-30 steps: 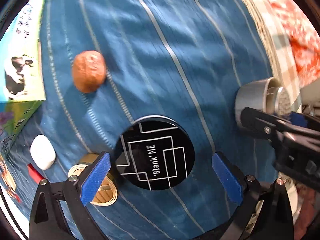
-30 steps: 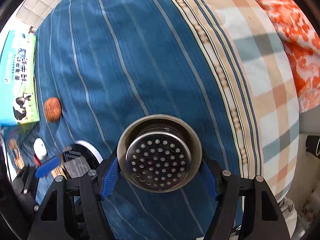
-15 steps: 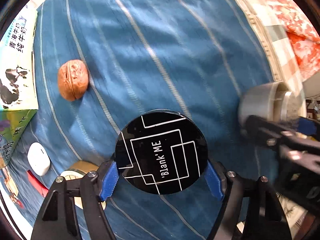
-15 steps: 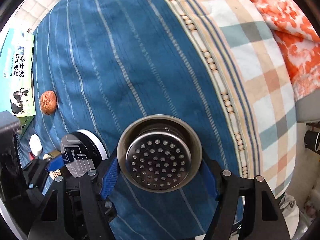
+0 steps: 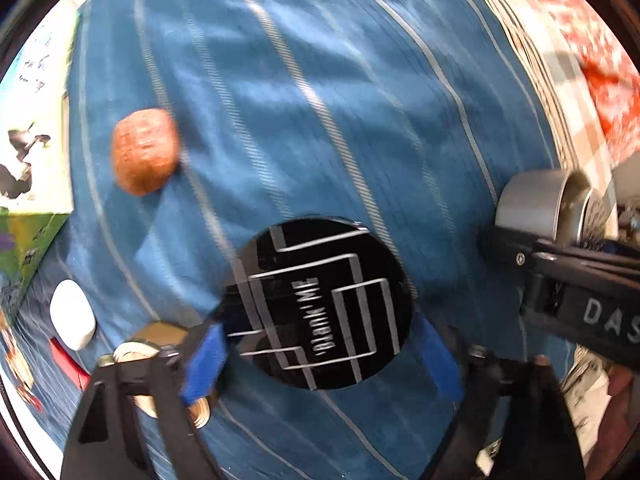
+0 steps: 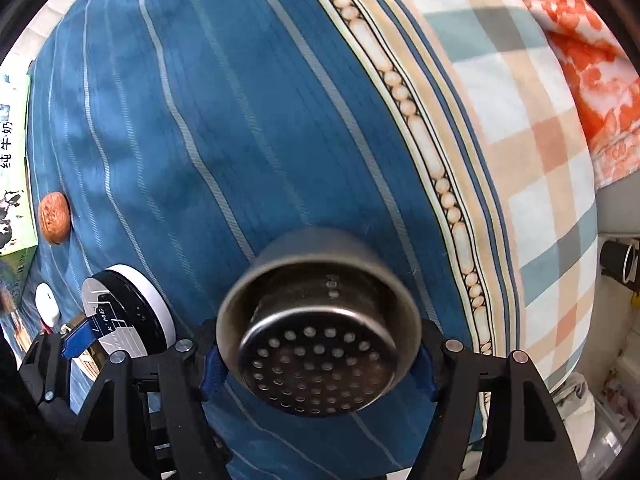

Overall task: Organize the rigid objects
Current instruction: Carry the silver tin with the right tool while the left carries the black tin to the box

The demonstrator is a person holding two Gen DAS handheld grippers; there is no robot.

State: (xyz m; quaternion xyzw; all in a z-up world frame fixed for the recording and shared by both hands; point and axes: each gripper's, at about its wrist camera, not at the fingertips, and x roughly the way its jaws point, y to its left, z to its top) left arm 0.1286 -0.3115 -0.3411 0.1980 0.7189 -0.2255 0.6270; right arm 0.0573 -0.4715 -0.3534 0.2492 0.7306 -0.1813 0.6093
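The black round tin (image 5: 320,304) with white line art sits between the blue pads of the left gripper (image 5: 320,354), above the blue striped bedspread (image 5: 320,100). The frame is blurred, but the pads seem to touch its sides while the jaws open slightly. The metal strainer cup (image 6: 320,340) is pinched between the pads of the right gripper (image 6: 318,362), tilted, over the same cloth. Near the tin lie a walnut (image 5: 145,151), a white case (image 5: 73,320) and a gold lid (image 5: 160,336), with a milk carton (image 5: 28,152) at the edge. Both pieces appear to be mid-carry. Next, each likely needs a clear spot on the cloth, a level lowering, then spreading fingers.
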